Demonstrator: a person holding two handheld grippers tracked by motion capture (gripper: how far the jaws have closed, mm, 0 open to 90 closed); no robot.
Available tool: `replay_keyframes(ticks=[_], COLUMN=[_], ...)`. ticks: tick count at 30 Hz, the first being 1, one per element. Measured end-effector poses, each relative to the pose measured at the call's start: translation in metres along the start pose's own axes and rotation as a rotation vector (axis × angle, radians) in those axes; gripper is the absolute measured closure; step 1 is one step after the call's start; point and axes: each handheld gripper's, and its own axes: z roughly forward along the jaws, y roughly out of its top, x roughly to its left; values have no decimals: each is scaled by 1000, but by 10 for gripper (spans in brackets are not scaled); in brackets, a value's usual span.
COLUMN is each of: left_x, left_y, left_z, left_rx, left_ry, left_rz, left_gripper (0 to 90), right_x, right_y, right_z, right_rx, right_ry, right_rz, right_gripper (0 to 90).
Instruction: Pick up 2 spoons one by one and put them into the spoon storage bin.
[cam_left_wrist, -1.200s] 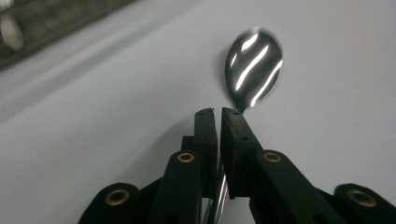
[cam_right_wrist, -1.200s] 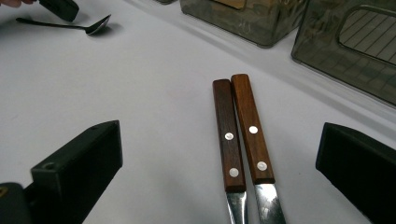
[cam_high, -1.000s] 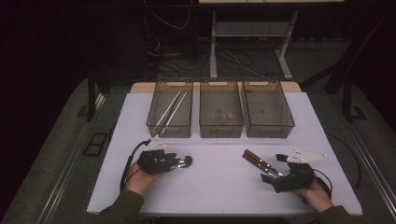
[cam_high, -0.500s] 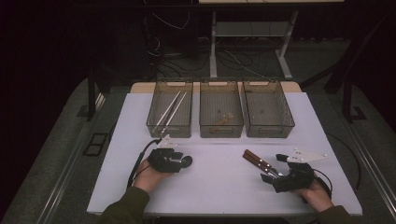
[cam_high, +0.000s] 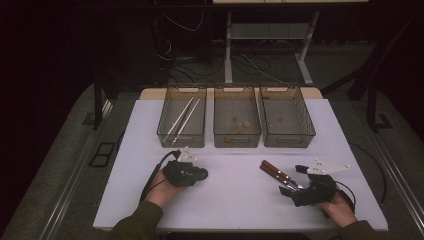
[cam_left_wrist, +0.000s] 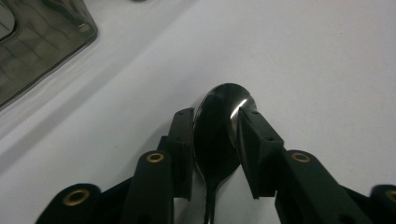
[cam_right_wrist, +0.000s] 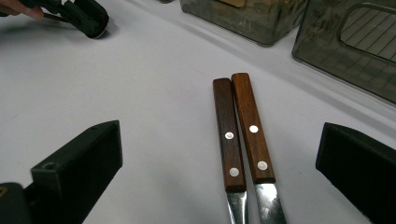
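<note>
In the left gripper view a steel spoon (cam_left_wrist: 217, 126) lies on the white table (cam_high: 230, 200), its bowl between the black jaws. My left gripper (cam_left_wrist: 215, 114) has just been closing and its pads now press the bowl's edges. From above, the left gripper (cam_high: 187, 172) sits left of centre, low over the table. Two wood-handled knives (cam_right_wrist: 243, 126) lie side by side, handles pointing away, inside the wide gap of my open right gripper (cam_right_wrist: 217, 135). The high view shows the right gripper (cam_high: 295, 192) at the front right, just behind the knives (cam_high: 275, 172).
Three smoky plastic bins stand in a row at the back: the left bin (cam_high: 182, 122) holds chopsticks (cam_high: 182, 116), the middle bin (cam_high: 236, 120) a few small pieces, and beside it is the right bin (cam_high: 286, 117). The left gripper (cam_right_wrist: 86, 18) appears far off in the right gripper view.
The left gripper has slid slightly right over the spoon, which now lies under it. The right gripper and the knives have stayed put.
</note>
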Motion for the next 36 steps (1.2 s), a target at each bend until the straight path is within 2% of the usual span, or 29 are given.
replay_keyframes(ticks=[3, 7, 14, 25, 33, 36], left_x=[0, 0, -1, -4, -2, 0], left_y=[-1, -1, -3, -2, -3, -2], left_z=[-4, -7, -13, -11, -13, -16], left_rx=[-7, -16, -36, -38, -39, -59], left_ry=[2, 1, -47, -53, -59, -55], left_rz=[-8, 7, 10, 14, -16, -25], left_gripper=[763, 803, 876, 881, 885, 885], right_x=[0, 0, 0, -1, -2, -1], right_y=[0, 0, 0, 0, 0, 0], right_z=[0, 0, 0, 0, -1, 0], right_rx=[-1, -1, -1, -3, -7, -6], right_ry=[0, 1, 2, 2, 2, 1], right_rz=[-2, -3, -4, 2, 4, 2], right_gripper=[7, 7, 7, 7, 7, 7])
